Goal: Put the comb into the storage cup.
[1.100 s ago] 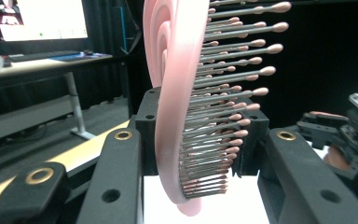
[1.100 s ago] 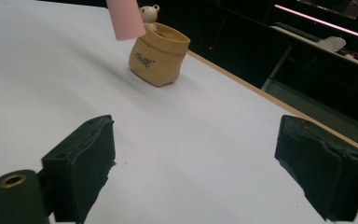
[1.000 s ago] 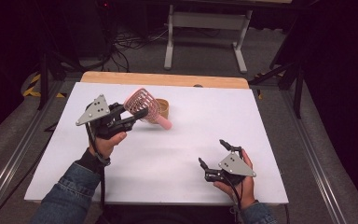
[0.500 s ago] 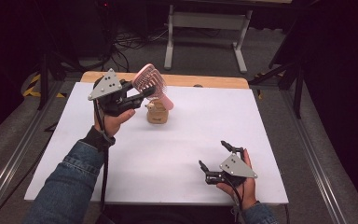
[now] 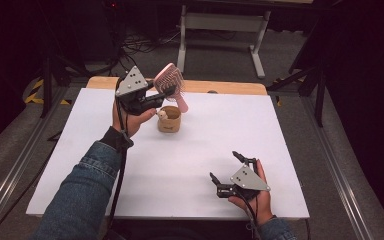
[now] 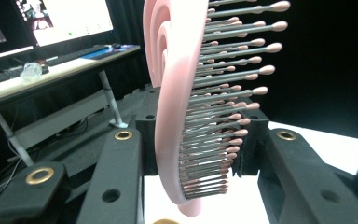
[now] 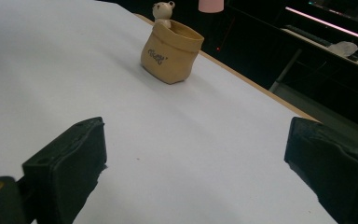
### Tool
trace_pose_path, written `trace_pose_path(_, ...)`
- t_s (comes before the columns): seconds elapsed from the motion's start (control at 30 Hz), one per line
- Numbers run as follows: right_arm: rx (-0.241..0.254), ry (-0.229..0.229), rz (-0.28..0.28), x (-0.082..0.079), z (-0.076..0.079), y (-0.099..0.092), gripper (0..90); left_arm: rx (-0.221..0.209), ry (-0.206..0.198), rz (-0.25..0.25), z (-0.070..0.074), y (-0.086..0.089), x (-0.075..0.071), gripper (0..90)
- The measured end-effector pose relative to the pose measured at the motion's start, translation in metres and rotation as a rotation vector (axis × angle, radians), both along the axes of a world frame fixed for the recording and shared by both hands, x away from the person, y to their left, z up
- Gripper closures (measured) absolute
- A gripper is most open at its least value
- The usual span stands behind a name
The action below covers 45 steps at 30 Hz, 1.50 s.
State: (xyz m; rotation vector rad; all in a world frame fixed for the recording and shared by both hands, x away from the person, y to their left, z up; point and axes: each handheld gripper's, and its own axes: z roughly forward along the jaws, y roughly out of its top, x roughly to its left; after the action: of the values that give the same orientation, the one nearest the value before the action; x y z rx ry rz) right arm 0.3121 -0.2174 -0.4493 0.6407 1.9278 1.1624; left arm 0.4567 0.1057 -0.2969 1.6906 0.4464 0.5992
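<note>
the pink plastic hairbrush [image 5: 169, 82] with pink-tipped grey bristles is raised off the white tabletop [image 5: 290, 130], near its far left part. the left tool [image 5: 156, 98] clamps the brush head between its two black jaws. in the left gripper view the hairbrush [image 6: 186, 112] stands on edge between the jaws, curved back to one side, bristles to the other. in the high view the brush handle slopes down to the right, and its end hangs just above a small tan pouch-shaped pot [image 5: 169, 119]. handle and pot appear apart; contact cannot be confirmed.

a small cream bear figure [image 5: 162, 115] sits at the rim of the pot. in the right gripper view the pot [image 7: 170, 57] stands upright on the tabletop, with lettering on its side and the bear [image 7: 163, 12] at its far rim.

the right tool [image 5: 226, 169] rests at the near right part of the tabletop, well apart from the pot. its jaws stand wide, with nothing between them.
</note>
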Motion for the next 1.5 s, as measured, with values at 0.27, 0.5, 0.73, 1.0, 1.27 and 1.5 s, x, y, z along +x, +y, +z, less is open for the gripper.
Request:
trace_pose_path(0.27,-0.002,0.003,-0.001,0.001,0.000,0.000,6.8,0.017,0.019,0.058,-0.004,0.003,0.011,63.4)
trace_pose_path(0.5,-0.022,0.007,0.001,0.001,-0.002,0.002,6.8,0.021,0.045,0.090,-0.009,0.008,0.021,63.4)
trace_pose_path(0.73,-0.036,0.015,0.002,0.001,-0.004,0.004,6.8,0.020,0.083,0.124,-0.018,0.012,0.027,63.4)
trace_pose_path(1.0,-0.042,0.017,0.004,0.001,-0.004,0.005,6.8,0.021,0.106,0.135,-0.029,0.012,0.033,63.3)
trace_pose_path(1.27,-0.045,0.024,0.007,0.001,-0.005,0.005,6.9,0.017,0.117,0.131,-0.035,0.011,0.036,63.3)
trace_pose_path(1.5,-0.056,0.033,0.010,0.002,-0.006,0.007,6.9,0.012,0.142,0.125,-0.035,0.012,0.037,63.3)
